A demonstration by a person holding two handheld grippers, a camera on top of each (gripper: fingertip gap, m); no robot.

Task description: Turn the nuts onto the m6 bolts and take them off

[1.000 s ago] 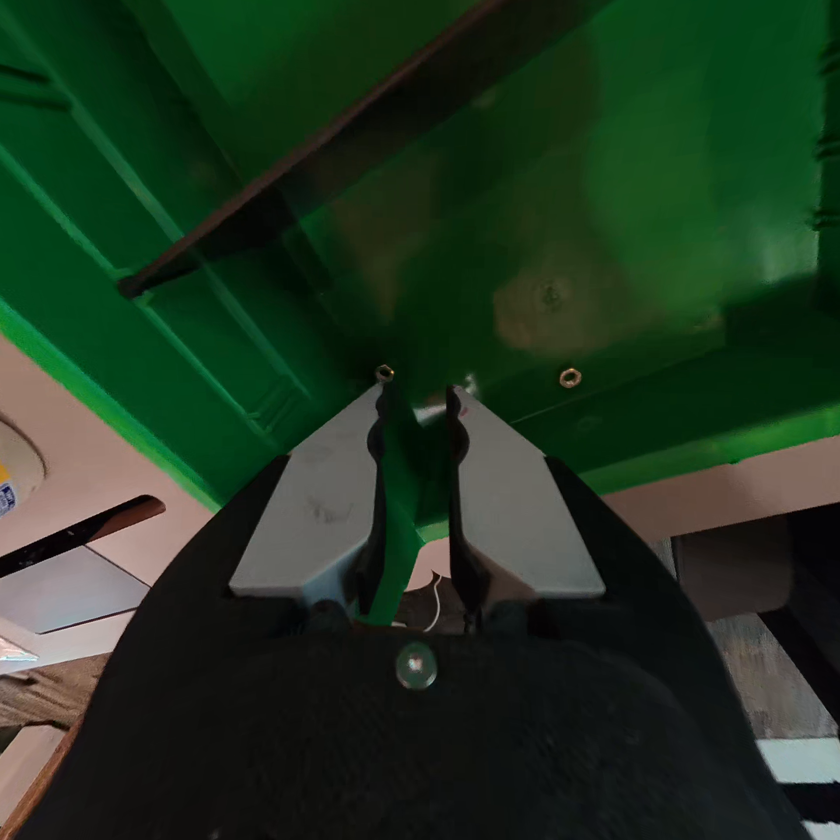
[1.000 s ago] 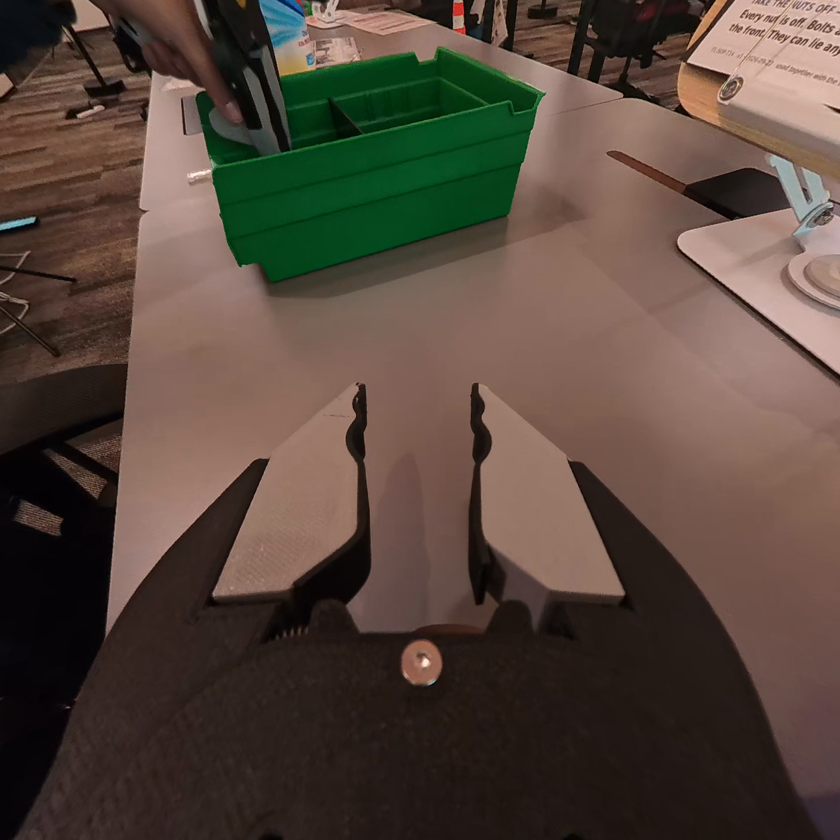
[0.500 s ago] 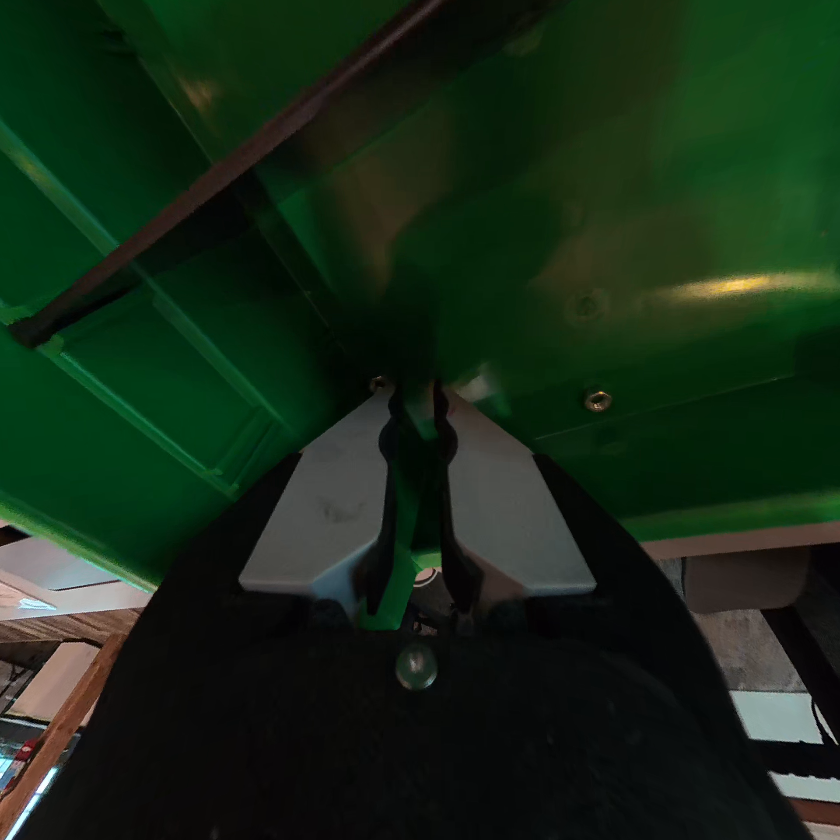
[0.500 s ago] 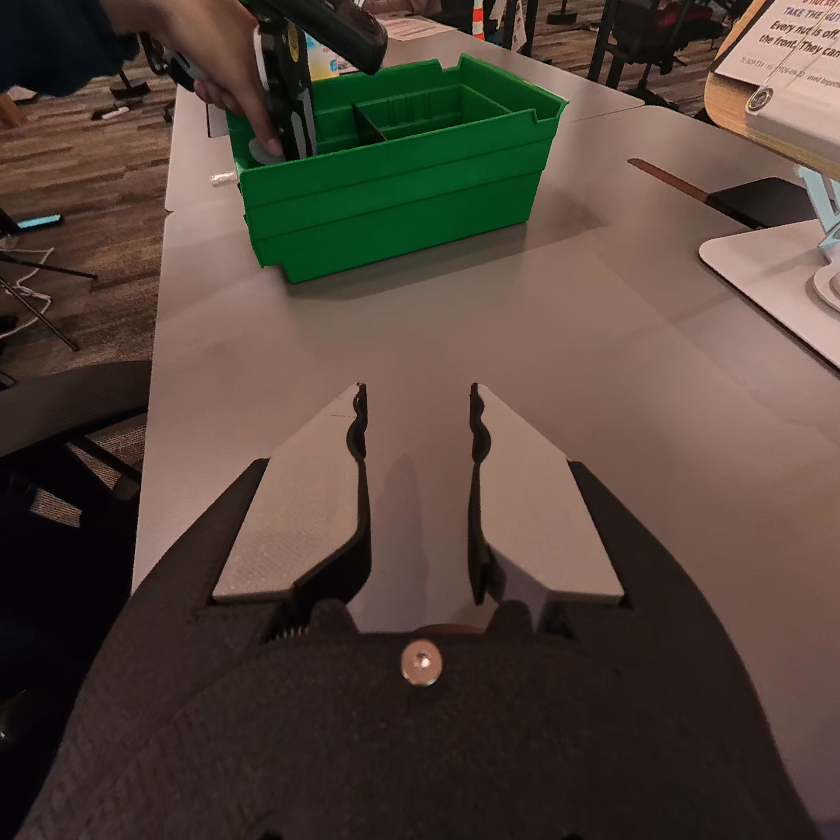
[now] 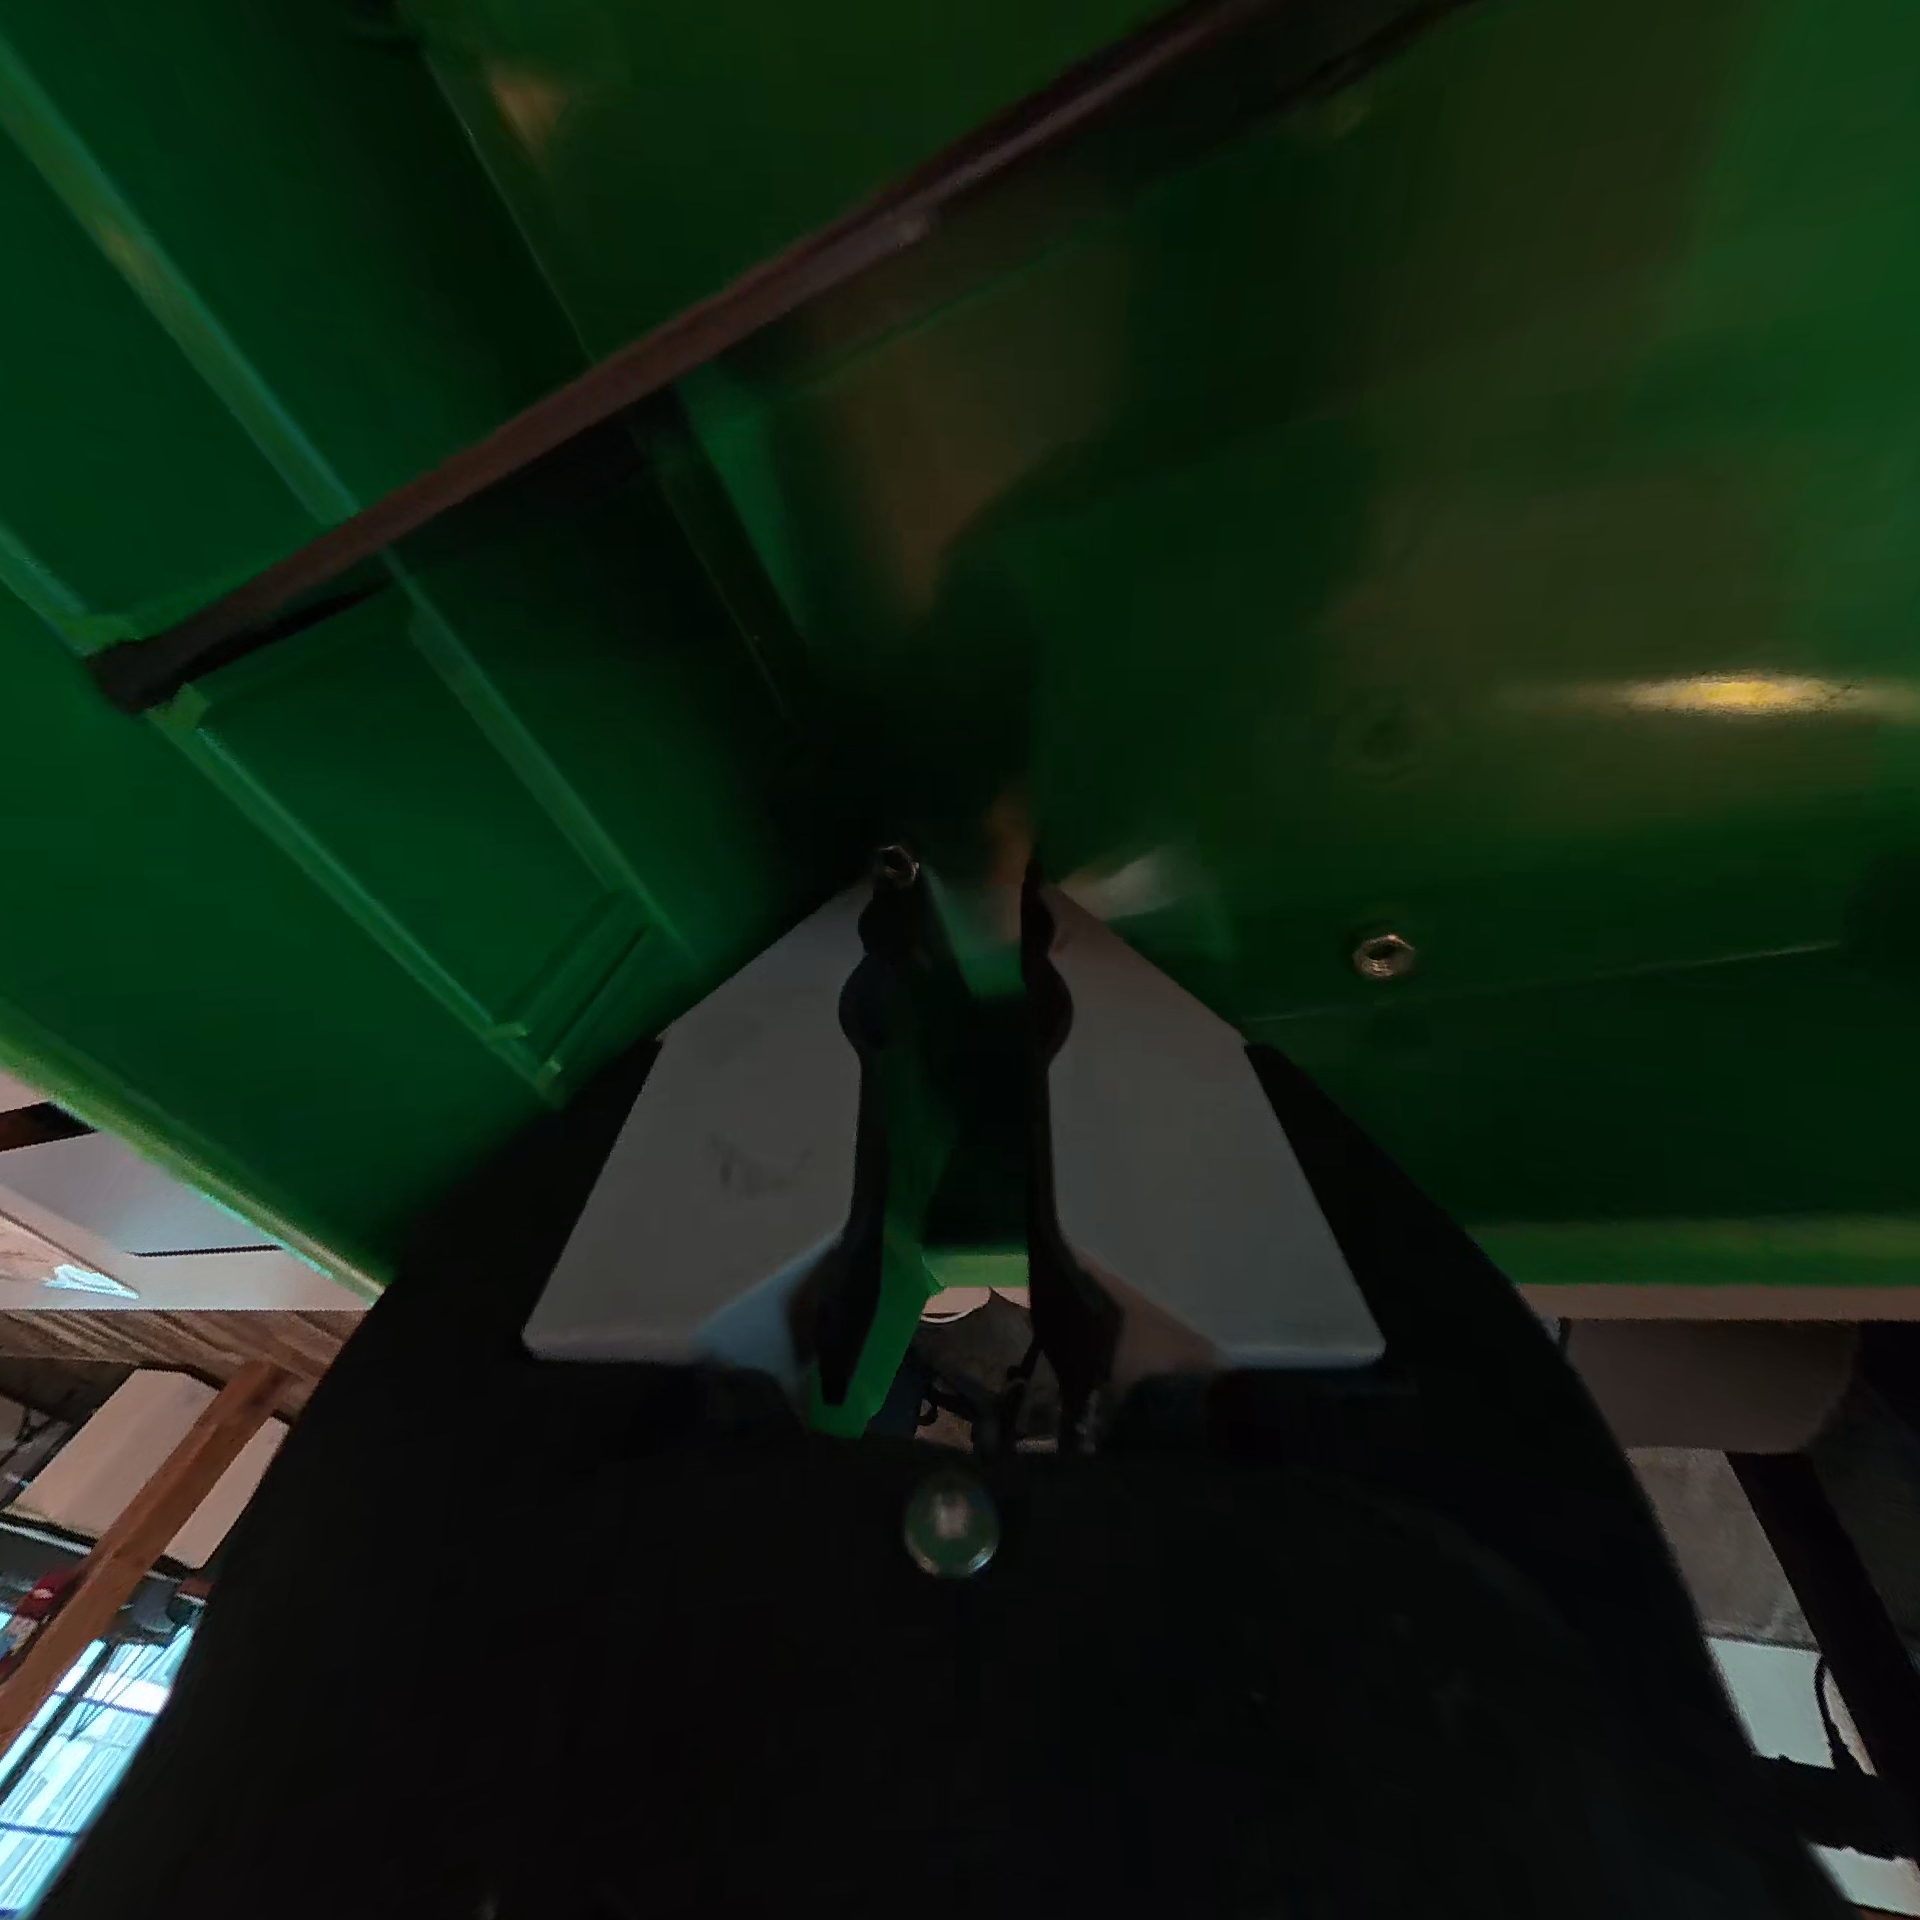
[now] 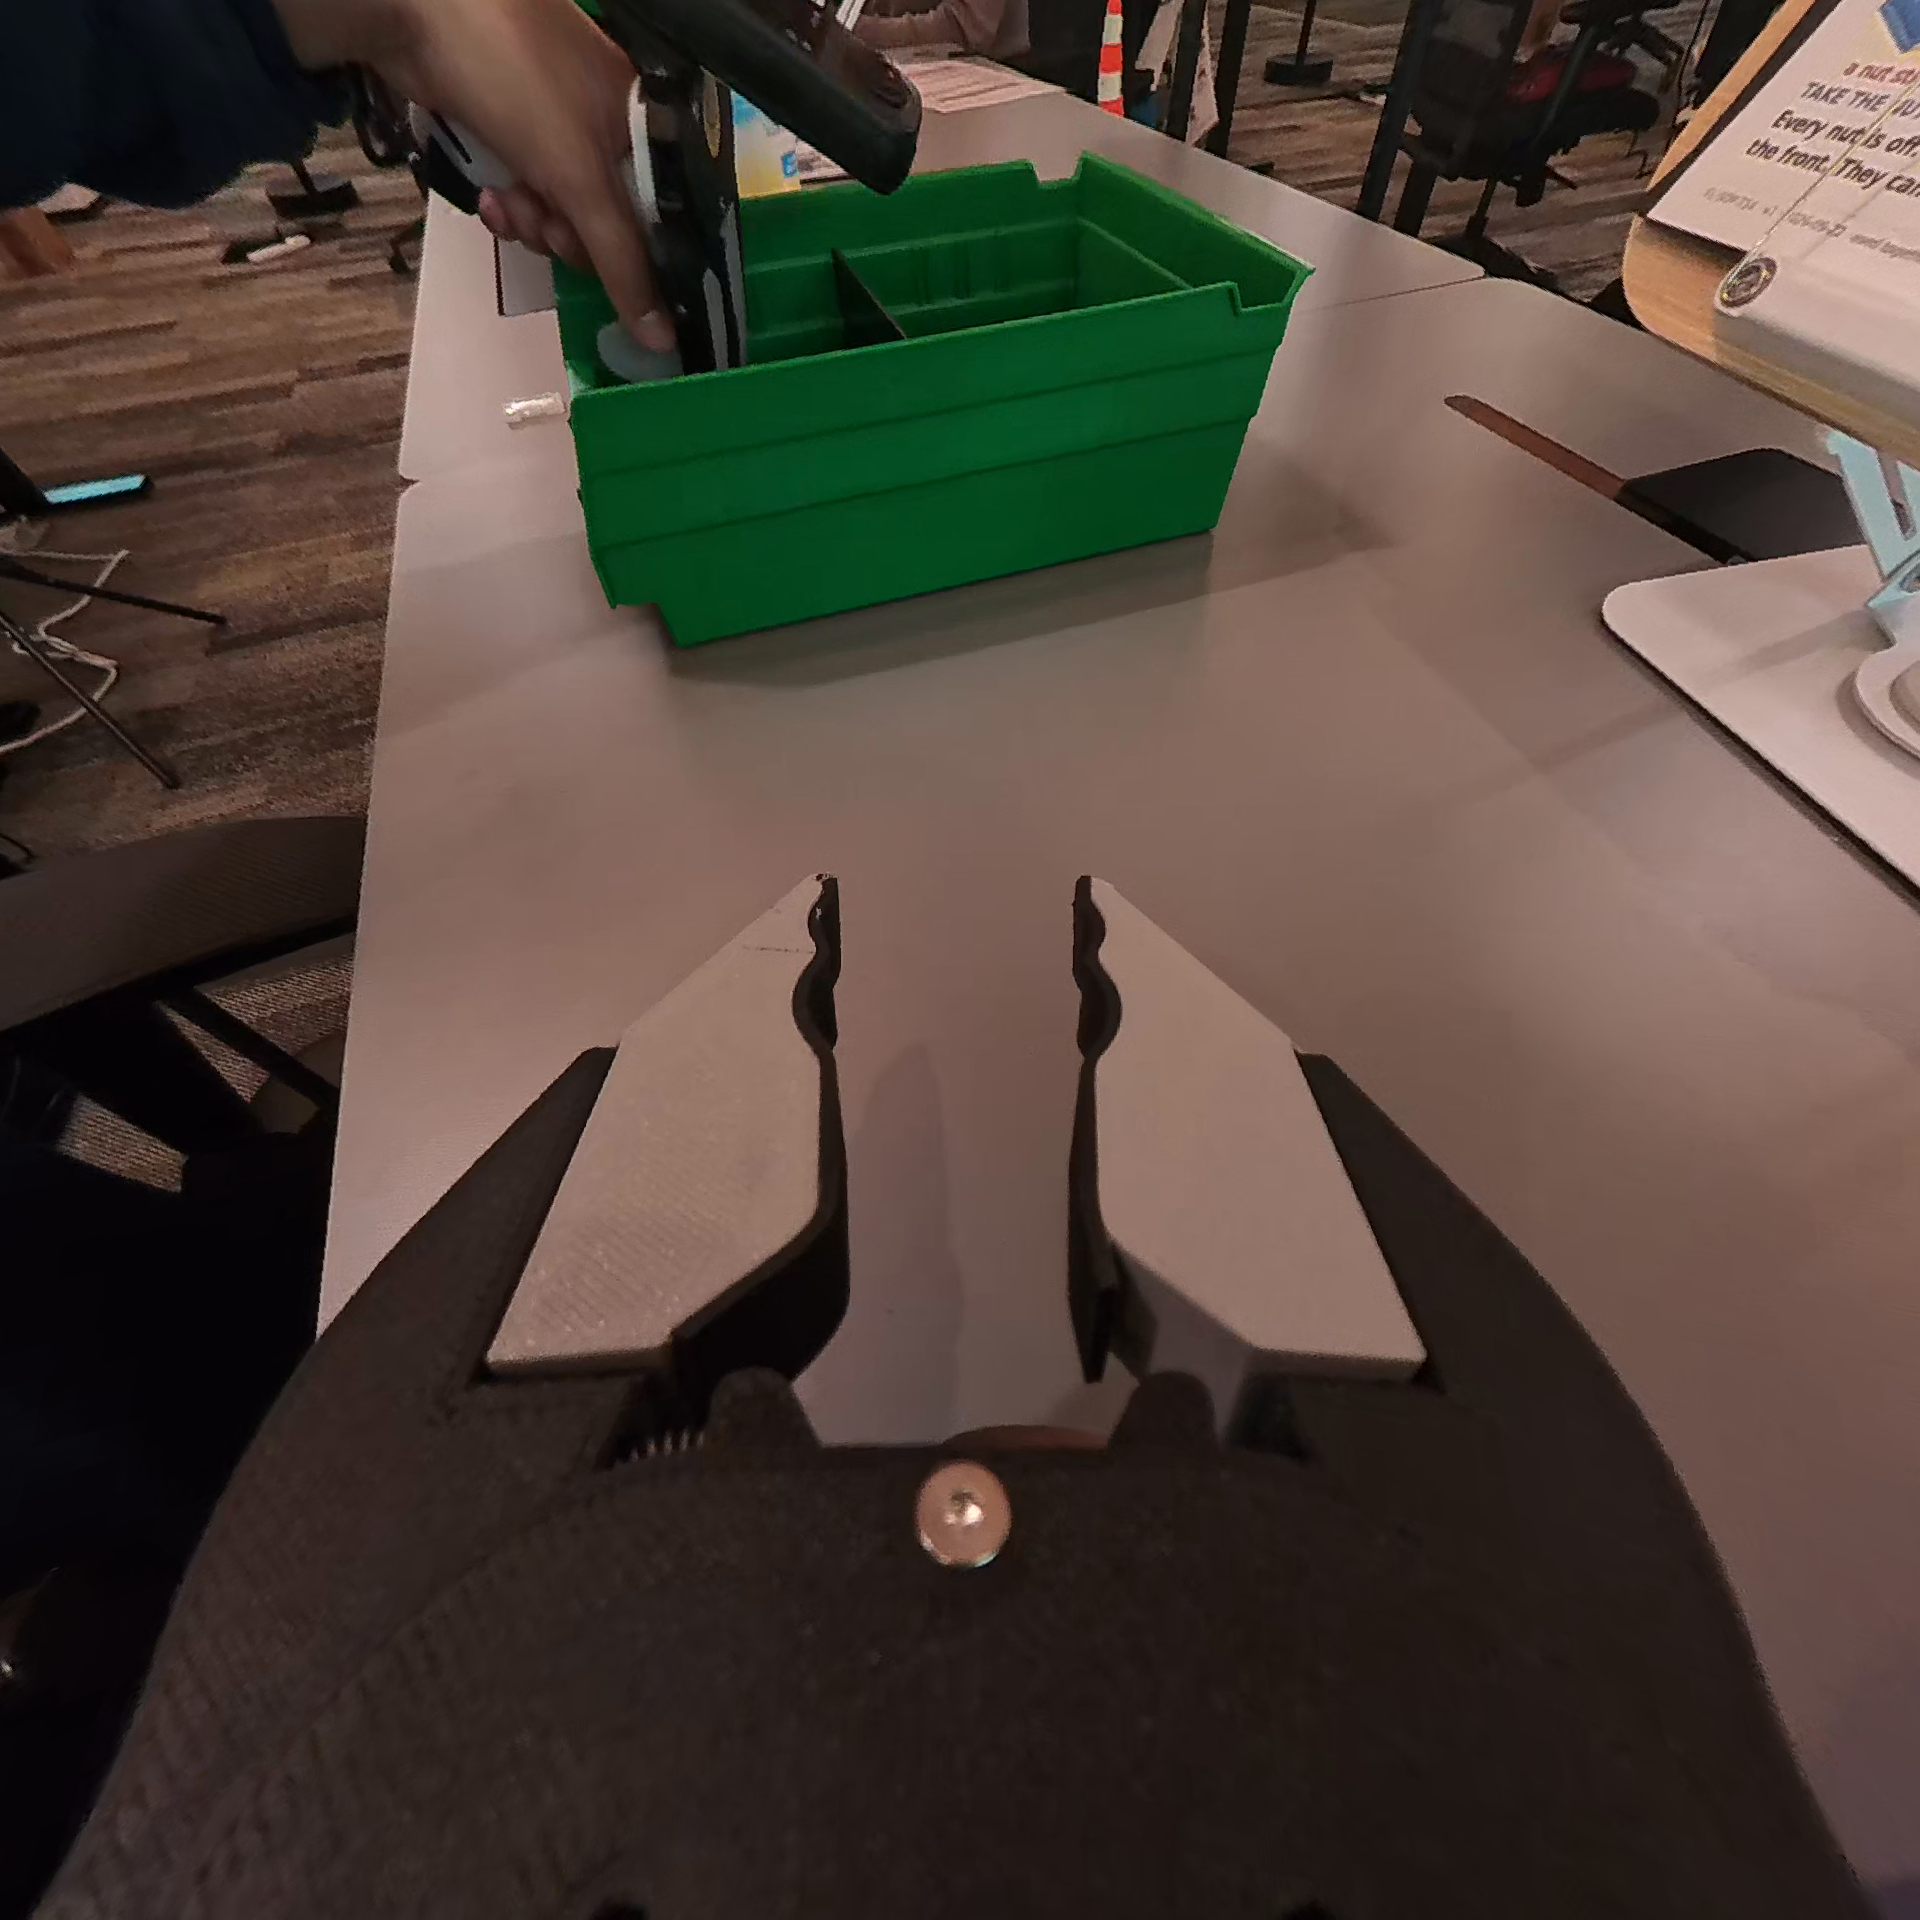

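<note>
Right gripper (image 6: pixel 954 883) sat nearest in its own view, low over the bare grey table (image 6: pixel 1351 831), jaws wide with nothing between them and loads of clear tabletop ahead. Farther off, the green bin (image 6: pixel 914 499) stood toward the table's far left edge, a dark divider (image 6: pixel 871 299) splitting its inside. Only this view caught the person's hand (image 6: pixel 520 135) dipping the left gripper (image 6: pixel 696 291) into the bin's left compartment, and a white stand base (image 6: pixel 1745 665) off to the right.

Left wrist view was the cramped one: left gripper (image 5: pixel 961 873) right down at the green floor, jaws at a narrow gap, and I couldn't tell if anything was pinched. One nut (image 5: pixel 894 862) sat just beside the left fingertip (image 5: pixel 831 925), another nut (image 5: pixel 1382 953) well apart to the right. No bolts showed in either view.
</note>
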